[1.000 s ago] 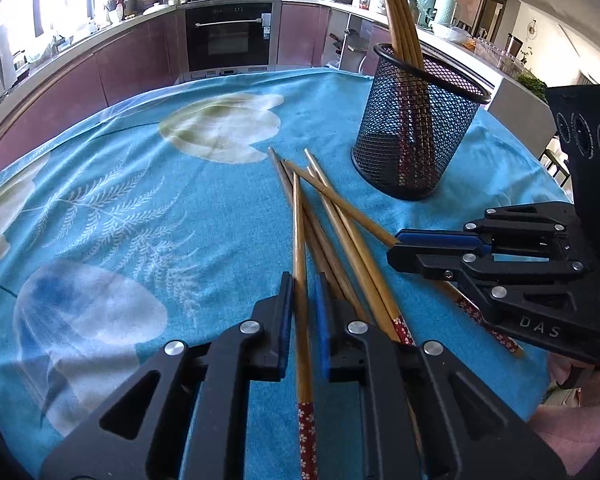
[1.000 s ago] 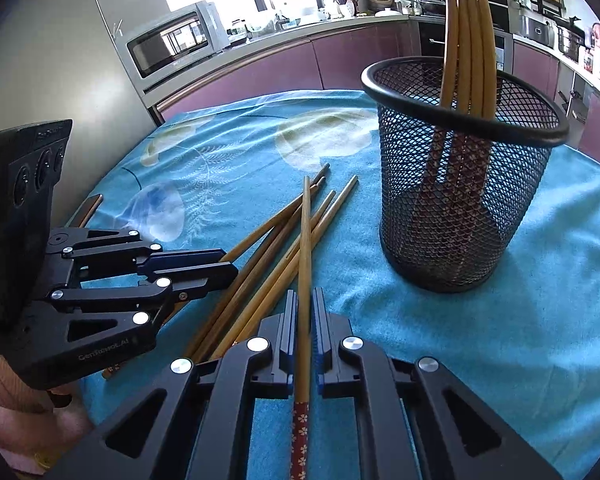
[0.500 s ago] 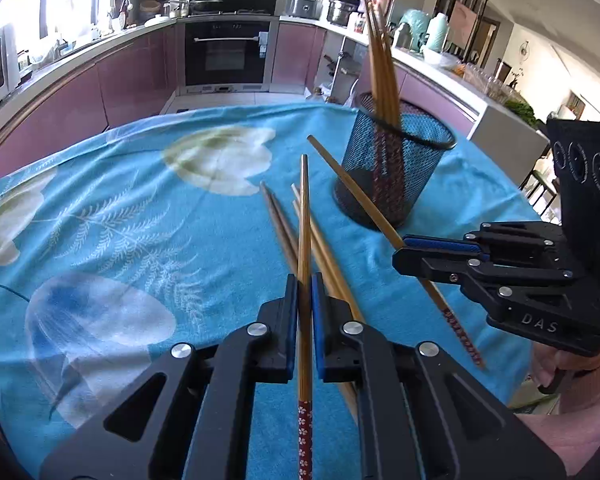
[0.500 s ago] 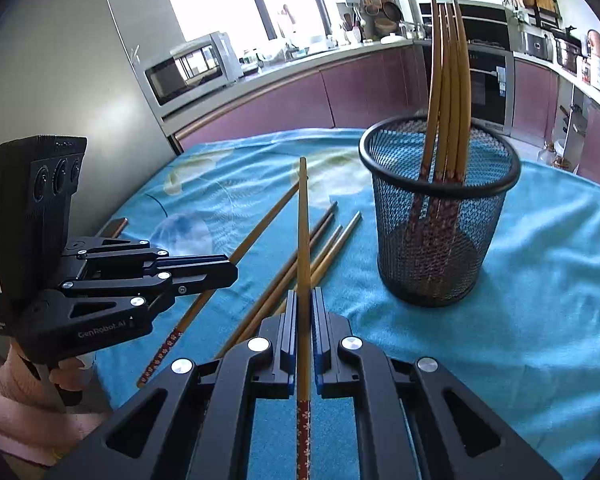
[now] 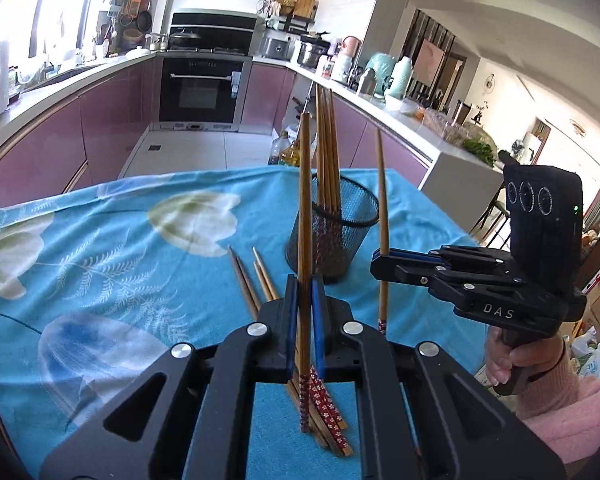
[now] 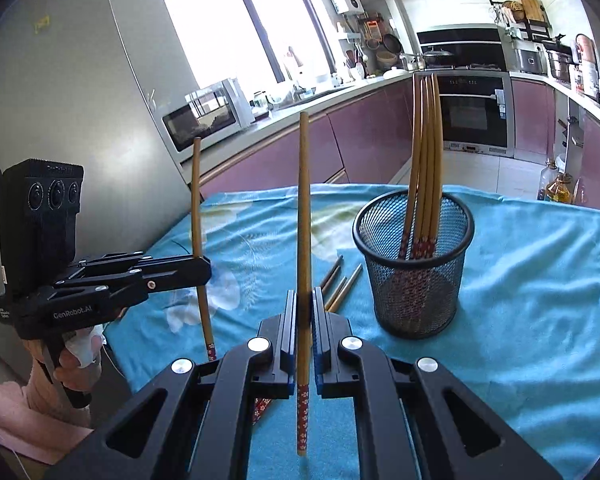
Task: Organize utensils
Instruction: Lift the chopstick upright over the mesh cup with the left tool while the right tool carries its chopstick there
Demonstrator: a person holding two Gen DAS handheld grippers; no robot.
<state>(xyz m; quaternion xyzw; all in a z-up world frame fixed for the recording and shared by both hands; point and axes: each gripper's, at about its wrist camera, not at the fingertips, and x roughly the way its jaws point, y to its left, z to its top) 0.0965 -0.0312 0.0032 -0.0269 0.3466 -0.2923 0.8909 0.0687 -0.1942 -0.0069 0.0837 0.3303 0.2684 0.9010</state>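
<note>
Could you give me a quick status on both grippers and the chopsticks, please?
Left hand-held gripper and right hand-held gripper each shut on one upright chopstick. Mesh holder unobstructed. Loose chopsticks on cloth.

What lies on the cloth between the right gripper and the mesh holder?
In the right wrist view, loose chopsticks lie on the blue tablecloth between the right gripper and the mesh holder, left of its base.

Tan wood with red, white-flowered ends is seen on the chopsticks [image 6: 303, 264]; black mesh on the holder [image 6: 414, 280]; turquoise with pale flower and fern prints on the tablecloth [image 5: 100, 248]; mauve on the cabinets [image 5: 112, 120]
</note>
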